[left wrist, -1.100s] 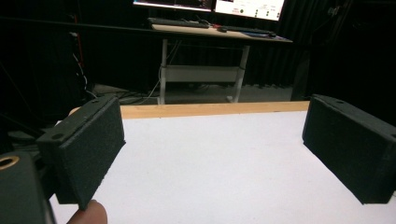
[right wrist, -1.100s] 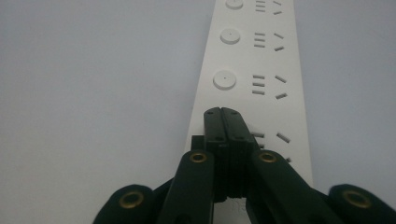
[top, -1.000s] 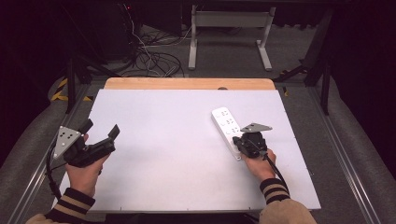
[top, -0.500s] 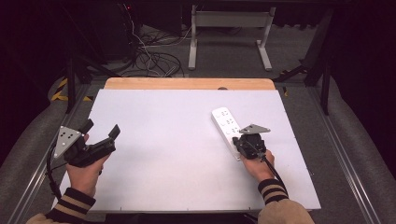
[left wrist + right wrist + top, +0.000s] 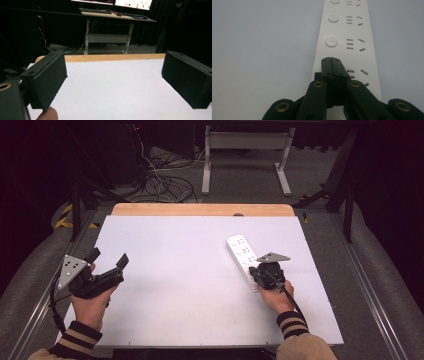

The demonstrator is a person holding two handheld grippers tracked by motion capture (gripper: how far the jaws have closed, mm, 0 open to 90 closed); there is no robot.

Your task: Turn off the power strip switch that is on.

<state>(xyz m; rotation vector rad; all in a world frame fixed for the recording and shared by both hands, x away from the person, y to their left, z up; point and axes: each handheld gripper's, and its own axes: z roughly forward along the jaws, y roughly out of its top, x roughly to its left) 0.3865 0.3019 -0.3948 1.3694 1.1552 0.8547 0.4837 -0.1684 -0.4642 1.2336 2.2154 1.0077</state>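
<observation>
Power strip: white, lying at an angle on the right half of the white table, same place as a second ago.
Right tongs: jaws pressed together, tips down on the strip's near end, unchanged.
Left tongs: jaws wide apart, nothing between them, held over the table's left edge; no shift from before.
</observation>
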